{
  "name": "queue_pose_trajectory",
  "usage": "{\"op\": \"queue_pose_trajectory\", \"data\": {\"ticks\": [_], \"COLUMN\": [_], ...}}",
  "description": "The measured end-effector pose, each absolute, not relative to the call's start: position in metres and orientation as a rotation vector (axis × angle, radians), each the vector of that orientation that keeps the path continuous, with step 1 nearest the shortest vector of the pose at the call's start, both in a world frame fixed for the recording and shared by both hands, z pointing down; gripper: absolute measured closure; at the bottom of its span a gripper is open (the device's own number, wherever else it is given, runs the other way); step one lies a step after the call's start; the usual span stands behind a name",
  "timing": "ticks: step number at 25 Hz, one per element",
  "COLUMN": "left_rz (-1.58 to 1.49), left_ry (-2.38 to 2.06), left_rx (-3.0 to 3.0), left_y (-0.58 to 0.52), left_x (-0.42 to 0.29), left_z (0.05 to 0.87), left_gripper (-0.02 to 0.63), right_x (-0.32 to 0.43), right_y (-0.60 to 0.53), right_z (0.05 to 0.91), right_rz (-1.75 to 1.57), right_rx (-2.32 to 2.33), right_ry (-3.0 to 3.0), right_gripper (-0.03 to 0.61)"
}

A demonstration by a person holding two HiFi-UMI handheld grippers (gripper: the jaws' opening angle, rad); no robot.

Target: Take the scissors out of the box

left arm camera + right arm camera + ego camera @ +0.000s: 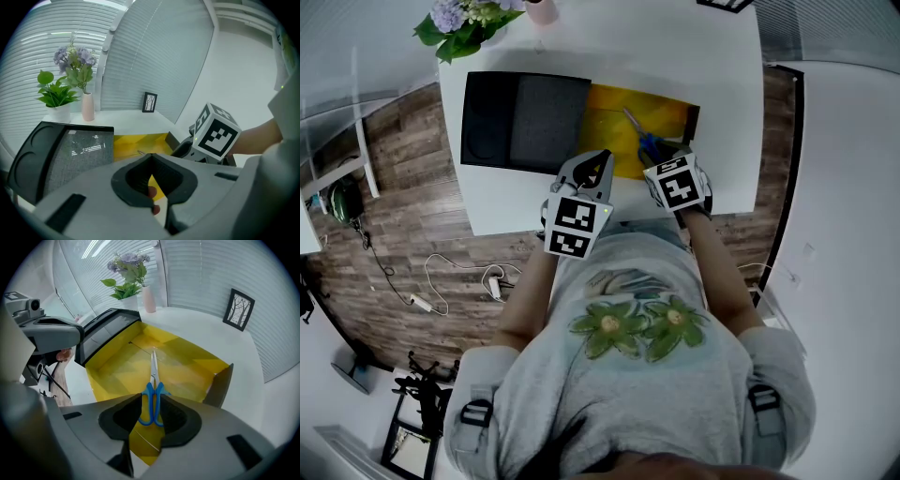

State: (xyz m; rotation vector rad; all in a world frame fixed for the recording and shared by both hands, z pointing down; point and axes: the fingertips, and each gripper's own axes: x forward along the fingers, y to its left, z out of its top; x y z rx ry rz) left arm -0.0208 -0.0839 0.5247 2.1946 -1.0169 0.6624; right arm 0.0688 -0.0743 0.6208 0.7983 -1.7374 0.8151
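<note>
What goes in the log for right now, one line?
scissors: flat in yellow box | right gripper: open, blue handles between jaws | left gripper: shut, empty

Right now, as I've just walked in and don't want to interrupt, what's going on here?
A person at a white table holds a gripper in each hand. The right gripper, jaws open, hangs over the blue-handled scissors, which lie flat in the open yellow-lined box, not yet gripped. The left gripper, jaws shut and empty, sits by the box's near side. The black lid lies beside the box.
</note>
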Motion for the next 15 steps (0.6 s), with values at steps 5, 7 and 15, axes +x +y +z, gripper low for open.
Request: {"op": "queue_pose_trajectory", "data": {"ticks": [5,7,15], "left_rz": [0.660,0.659,0.660], "left_ry": [-1.017,-1.017,-1.020], "left_rx": [2.190,2.189,2.180], "left_y": [-0.086,-0.087,-0.091], "left_x": [-0.021,-0.020,-0.023], "left_z": [0.526,0.526,0.529], "left_gripper": [0.615,0.615,0.615], "right_x": [0.069,0.069,0.072], "right_y": [-0.074,-0.074,-0.076], "right_z": [0.625,0.627,0.636], "right_rz": [0.823,0.822,0.816], "right_rx": [0.784,0.772,0.762], "right_ry": [-1.713,-1.696,-1.598], "right_gripper": [0.460,0.460,0.488]}}
